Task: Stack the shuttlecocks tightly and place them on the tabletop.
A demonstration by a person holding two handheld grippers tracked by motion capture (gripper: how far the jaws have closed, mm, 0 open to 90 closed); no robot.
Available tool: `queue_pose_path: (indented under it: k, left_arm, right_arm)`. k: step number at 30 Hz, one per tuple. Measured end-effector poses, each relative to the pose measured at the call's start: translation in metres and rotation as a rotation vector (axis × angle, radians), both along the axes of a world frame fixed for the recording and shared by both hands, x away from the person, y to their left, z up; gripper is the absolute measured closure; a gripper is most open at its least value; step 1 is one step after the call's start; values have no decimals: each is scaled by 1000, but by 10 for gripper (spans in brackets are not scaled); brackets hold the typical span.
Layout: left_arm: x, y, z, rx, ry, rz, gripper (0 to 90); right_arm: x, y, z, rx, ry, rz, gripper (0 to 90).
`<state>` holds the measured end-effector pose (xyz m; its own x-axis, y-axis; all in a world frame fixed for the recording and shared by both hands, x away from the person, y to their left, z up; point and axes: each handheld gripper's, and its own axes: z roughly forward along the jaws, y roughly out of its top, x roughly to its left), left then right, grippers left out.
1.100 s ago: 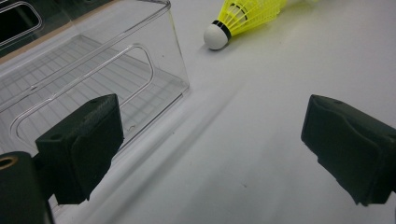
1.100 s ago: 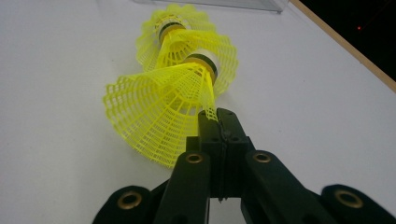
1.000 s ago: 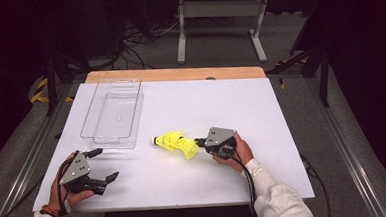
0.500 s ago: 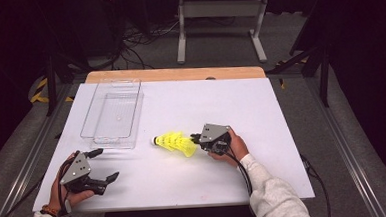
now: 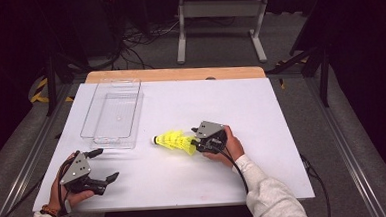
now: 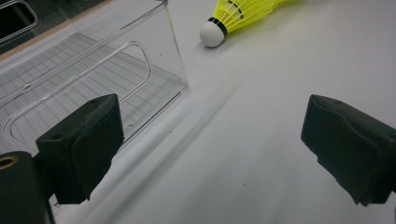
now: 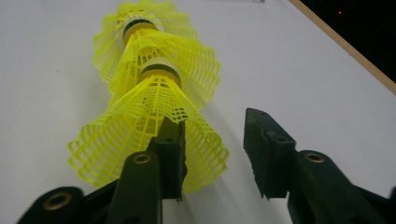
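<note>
On table point(image 5: 261, 105), bare clear bin point(image 5: 112, 114)

Shuttlecock stack partly cut off and partly covered

In the left gripper view the yellow shuttlecock stack point(image 6: 243, 11) runs out at the 12 o'clock edge, leaving its white cork and first skirt; the clear bin point(image 6: 88, 70) is cropped at 9 and 12 o'clock. In the right gripper view one jaw of the right claw point(image 7: 212, 154) covers the nearest skirt's rim, and the corks deeper in the stack sit hidden inside the skirts.
</note>
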<state>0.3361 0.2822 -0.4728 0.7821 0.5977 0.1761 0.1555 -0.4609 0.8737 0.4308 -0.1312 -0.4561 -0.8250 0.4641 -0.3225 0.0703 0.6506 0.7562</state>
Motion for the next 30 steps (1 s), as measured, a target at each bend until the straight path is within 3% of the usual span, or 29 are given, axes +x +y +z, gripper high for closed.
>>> queue_pose_path:
  k: [7, 8, 15, 17, 24, 30]
  left_arm:
    - [-1, 0, 1, 0, -3, -3, 67]
    - [-1, 0, 1, 1, -3, -3, 67]
    - [-2, 0, 1, 2, -7, 0, 67]
    - [-2, 0, 1, 2, -7, 1, 67]
    - [-3, 1, 2, 6, -10, 0, 67]
    - [-3, 0, 2, 9, -11, -2, 67]
  right_arm:
    - [-2, -3, 2, -6, 10, -32, 431]
    - [-4, -7, 4, 8, 15, -44, 388]
    - [-10, -20, 12, 44, 14, -78, 319]
    - [-15, -27, 17, 83, 12, -106, 286]
    - [-30, -33, 22, 117, 33, -111, 273]
    - [-48, -27, 14, 79, 77, -64, 292]
